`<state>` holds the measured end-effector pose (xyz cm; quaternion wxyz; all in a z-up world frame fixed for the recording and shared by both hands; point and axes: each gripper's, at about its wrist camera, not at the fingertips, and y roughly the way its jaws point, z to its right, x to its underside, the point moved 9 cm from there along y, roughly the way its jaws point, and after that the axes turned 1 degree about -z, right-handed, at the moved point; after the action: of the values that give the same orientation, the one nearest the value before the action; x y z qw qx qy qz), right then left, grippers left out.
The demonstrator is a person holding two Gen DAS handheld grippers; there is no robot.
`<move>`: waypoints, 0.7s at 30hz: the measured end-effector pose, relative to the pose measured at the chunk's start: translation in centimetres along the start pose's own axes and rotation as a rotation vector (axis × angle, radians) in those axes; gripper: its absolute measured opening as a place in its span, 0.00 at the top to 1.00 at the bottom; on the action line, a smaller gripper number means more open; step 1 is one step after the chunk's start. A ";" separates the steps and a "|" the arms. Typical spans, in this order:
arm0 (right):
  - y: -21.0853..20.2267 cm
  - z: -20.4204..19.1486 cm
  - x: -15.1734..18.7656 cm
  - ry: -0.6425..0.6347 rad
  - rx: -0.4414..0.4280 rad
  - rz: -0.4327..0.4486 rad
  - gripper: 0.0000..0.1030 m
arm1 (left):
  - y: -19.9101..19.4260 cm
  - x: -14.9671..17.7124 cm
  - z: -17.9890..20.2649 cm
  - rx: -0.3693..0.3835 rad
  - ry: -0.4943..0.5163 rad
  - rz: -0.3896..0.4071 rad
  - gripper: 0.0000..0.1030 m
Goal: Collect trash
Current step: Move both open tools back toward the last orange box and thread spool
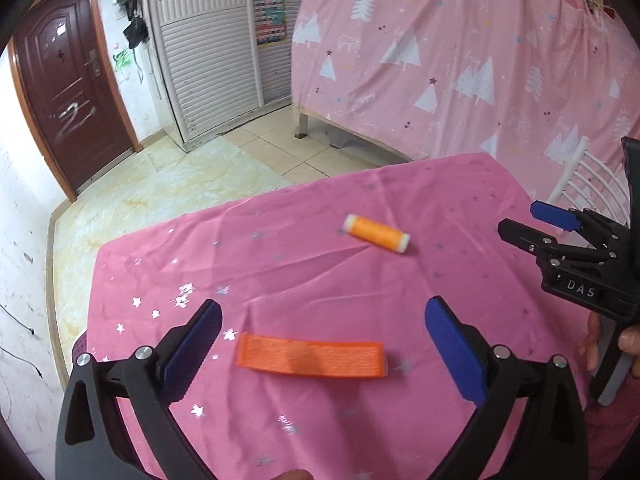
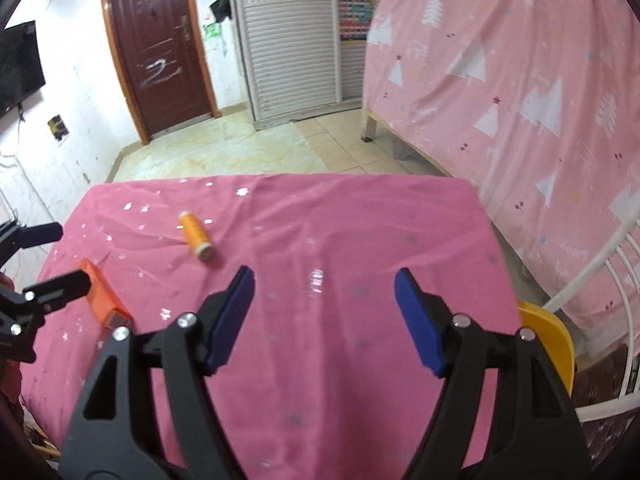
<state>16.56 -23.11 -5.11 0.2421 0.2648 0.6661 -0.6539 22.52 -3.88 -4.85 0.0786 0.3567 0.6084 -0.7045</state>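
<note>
An orange flat block (image 1: 311, 360) lies on the pink starred tablecloth (image 1: 300, 280), between the tips of my open left gripper (image 1: 322, 318) and just below them. An orange thread spool (image 1: 377, 234) lies further out on the cloth. In the right wrist view the block (image 2: 105, 294) and spool (image 2: 195, 236) are at the left. My right gripper (image 2: 324, 282) is open and empty over bare cloth (image 2: 360, 232). It also shows at the right of the left wrist view (image 1: 520, 220). The left gripper (image 2: 52, 256) shows at the left edge of the right wrist view, over the block.
A white chair back (image 2: 600, 264) and a yellow seat (image 2: 548, 332) stand at the table's right. A pink curtain with white trees (image 2: 520, 80) hangs behind. A brown door (image 2: 156, 40) and a white louvred wardrobe (image 2: 288, 40) stand across the tiled floor.
</note>
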 end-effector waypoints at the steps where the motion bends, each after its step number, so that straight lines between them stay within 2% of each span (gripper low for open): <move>1: 0.1 -0.5 -0.1 -0.007 0.000 -0.002 0.32 | 0.0 0.1 -0.4 0.002 -0.004 -0.001 0.08; 15: 1.3 -4.2 -1.0 -0.065 0.003 -0.023 0.32 | 0.9 1.8 -2.9 0.035 -0.032 -0.019 0.08; 21: 1.7 -5.0 -1.1 -0.081 0.004 -0.031 0.26 | 1.9 2.7 -1.5 0.064 0.011 -0.037 0.08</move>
<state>18.66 -18.11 -5.48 0.2583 0.2283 0.6584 -0.6691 22.17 -2.11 -8.05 0.0509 0.3516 0.5927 -0.7229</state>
